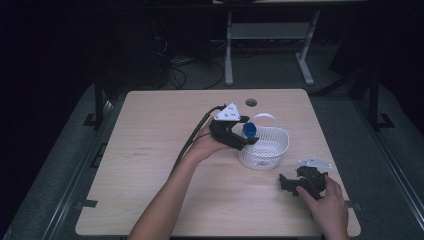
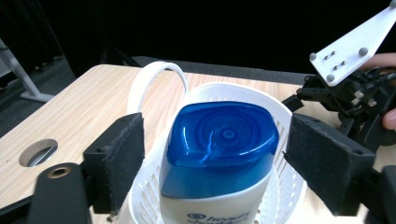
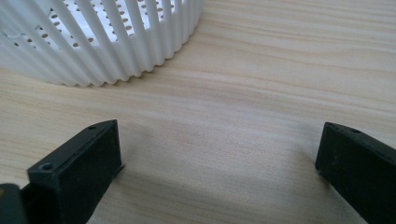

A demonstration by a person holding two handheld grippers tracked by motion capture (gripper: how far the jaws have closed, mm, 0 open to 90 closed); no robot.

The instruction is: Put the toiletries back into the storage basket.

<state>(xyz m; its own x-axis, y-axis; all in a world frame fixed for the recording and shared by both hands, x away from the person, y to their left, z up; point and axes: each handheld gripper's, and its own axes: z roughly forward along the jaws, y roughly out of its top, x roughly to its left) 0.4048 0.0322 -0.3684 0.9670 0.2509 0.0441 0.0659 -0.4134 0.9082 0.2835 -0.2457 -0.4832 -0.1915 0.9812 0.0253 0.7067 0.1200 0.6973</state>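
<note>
Your left gripper [image 1: 239, 134] is at the near-left rim of the white basket [image 1: 272, 150], jaws wide on either side of the blue-capped bottle [image 2: 219, 154], which stands in the basket and looks free, not clamped. Judged step: bottle placed, release done. Next: back straight out, clear of the cap. Your right gripper [image 1: 292, 184] rests on the table [image 1: 150, 150] beside the basket, jaws wide, holding nothing.

The basket [image 1: 267, 150] is sitting right of centre on the tabletop [image 1: 150, 165]. The bottle [image 2: 219, 154] is hanging over the basket's left rim, between the left gripper's [image 1: 239, 136] jaws. The right gripper [image 1: 295, 182] is resting on the tabletop, just right of and in front of the basket.
</note>
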